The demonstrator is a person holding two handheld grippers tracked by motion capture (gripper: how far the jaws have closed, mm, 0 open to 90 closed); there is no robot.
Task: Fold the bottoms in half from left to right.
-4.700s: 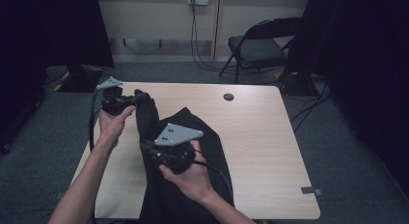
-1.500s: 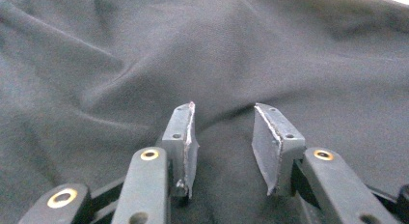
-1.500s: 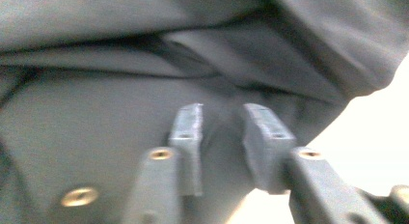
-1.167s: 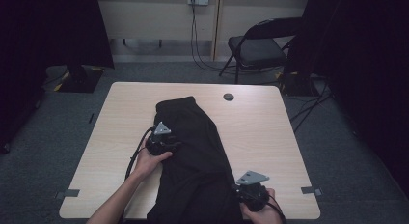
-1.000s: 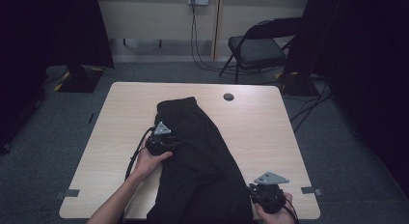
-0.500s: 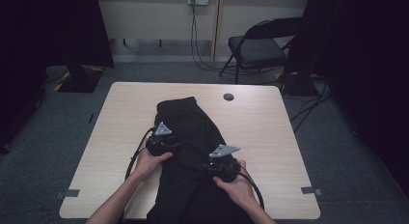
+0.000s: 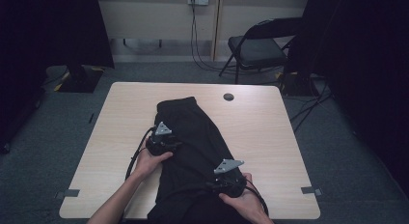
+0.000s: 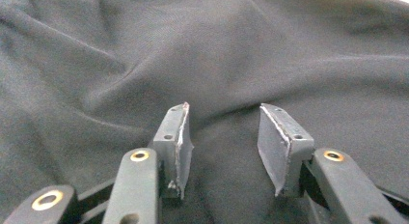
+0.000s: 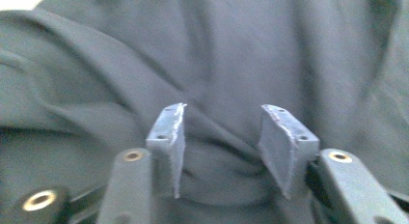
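black garment (image 7: pixel 193 137) under both | left gripper (image 8: pixel 222 137) jaws apart | right gripper (image 9: pixel 224 147) jaws apart | wooden counter (image 7: pixel 270 127) | folding chair (image 7: pixel 260 48) behind

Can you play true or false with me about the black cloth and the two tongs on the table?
1. A black cloth lies on the wooden table. True.
2. The left tongs are squeezed shut. False: their jaws stand apart, with cloth beneath them.
3. The right tongs are open over the cloth. True.
4. A red ball sits beside the cloth. False: near it is just a small dark round spot in the tabletop.
5. A folding chair stands beyond the table. True.
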